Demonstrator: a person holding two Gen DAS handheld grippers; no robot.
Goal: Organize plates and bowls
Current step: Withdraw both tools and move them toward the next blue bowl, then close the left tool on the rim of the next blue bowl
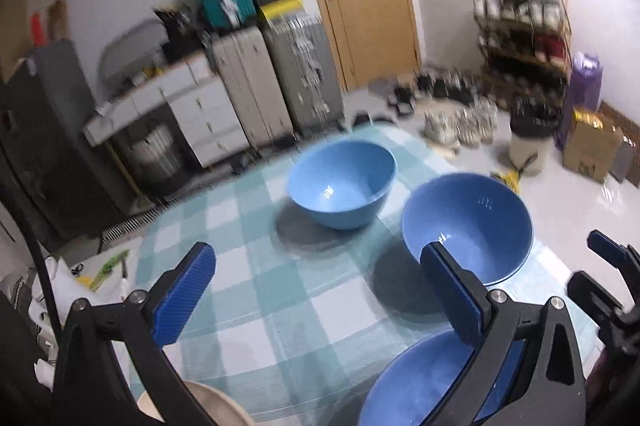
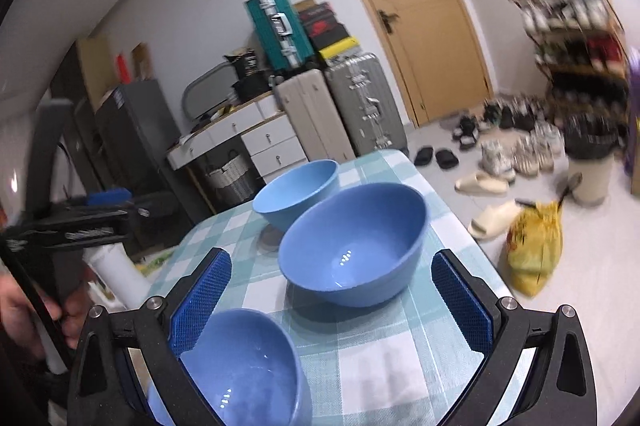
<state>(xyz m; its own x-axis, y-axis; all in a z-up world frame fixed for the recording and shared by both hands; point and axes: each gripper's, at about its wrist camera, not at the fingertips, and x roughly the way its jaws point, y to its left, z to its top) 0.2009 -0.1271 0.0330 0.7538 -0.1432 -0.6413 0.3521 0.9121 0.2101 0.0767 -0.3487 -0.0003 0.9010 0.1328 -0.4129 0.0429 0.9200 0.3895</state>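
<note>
Three blue bowls stand upright and apart on the checked tablecloth (image 1: 256, 266). In the left wrist view the far bowl (image 1: 342, 184) sits mid-table, a second bowl (image 1: 466, 226) to its right, and the nearest bowl (image 1: 416, 386) lies under my right finger. My left gripper (image 1: 318, 296) is open and holds nothing. In the right wrist view the far bowl (image 2: 296, 192), middle bowl (image 2: 354, 246) and near bowl (image 2: 240, 366) line up. My right gripper (image 2: 330, 302) is open above the cloth (image 2: 380, 366), with the middle bowl just ahead and the near bowl by its left finger.
A cream dish rim (image 1: 208, 402) shows at the bottom left. The other gripper (image 2: 80, 222) is held by a hand (image 2: 24, 310) at the left. The table's right edge drops to a floor with shoes (image 2: 500, 154), a yellow bag (image 2: 536, 242) and a bin (image 2: 588, 162).
</note>
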